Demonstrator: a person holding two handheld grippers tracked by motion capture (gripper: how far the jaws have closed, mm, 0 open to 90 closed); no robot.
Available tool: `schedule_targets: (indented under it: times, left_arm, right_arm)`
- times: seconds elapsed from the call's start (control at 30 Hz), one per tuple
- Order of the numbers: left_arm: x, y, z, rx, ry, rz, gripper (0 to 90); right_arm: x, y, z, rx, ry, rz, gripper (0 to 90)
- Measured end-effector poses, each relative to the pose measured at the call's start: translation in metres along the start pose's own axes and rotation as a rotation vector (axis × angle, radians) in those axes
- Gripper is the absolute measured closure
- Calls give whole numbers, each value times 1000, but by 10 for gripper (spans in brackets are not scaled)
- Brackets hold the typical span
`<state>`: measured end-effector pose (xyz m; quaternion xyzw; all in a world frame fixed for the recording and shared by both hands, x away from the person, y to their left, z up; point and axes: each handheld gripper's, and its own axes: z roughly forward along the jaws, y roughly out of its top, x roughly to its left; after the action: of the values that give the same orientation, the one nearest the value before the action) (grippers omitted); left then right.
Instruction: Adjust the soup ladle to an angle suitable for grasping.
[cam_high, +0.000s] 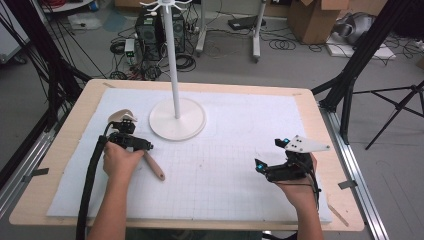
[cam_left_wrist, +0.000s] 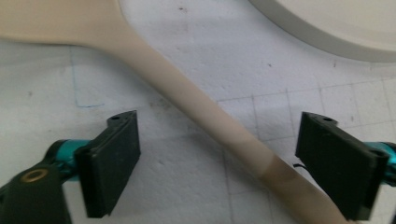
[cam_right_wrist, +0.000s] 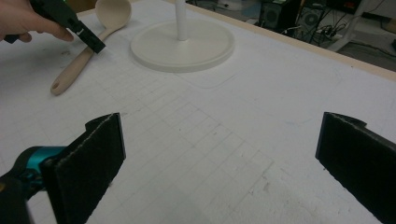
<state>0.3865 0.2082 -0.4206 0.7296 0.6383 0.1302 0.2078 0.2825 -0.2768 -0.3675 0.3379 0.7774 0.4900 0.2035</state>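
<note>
A pale wooden spoon (cam_high: 156, 169) lies on the white gridded mat (cam_high: 225, 165), bowl toward the far left, handle toward the near right. My left gripper (cam_high: 127, 131) points down over it. In the left gripper view the handle (cam_left_wrist: 201, 102) runs slantwise between the jaws of the left gripper (cam_left_wrist: 219, 135), which stand apart with gaps on both sides. The right gripper view shows the spoon (cam_right_wrist: 79, 60) with one left jaw beside its neck. My right gripper (cam_high: 270, 152) rests at the near right, open, and nothing lies between the jaws of the right gripper (cam_right_wrist: 222, 140).
A white stand with a round base (cam_high: 177, 120) and a thin upright pole (cam_high: 172, 50) rises at the mat's far middle, just right of the spoon's bowl. The wooden table edge (cam_high: 330, 150) borders the mat. Tripod legs and cables sit on the floor beyond.
</note>
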Motion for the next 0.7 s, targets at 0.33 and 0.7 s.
schedule_targets:
  times: [0.33, 0.7]
  left_arm:
    - [1, 0, -5, -6, -40, 18, 412]
    - [5, -1, -9, 27, -16, 41, 555]
  right_arm:
    - [0, 0, 0, -1, 2, -6, 2]
    - [0, 0, 1, 1, 6, -8, 2]
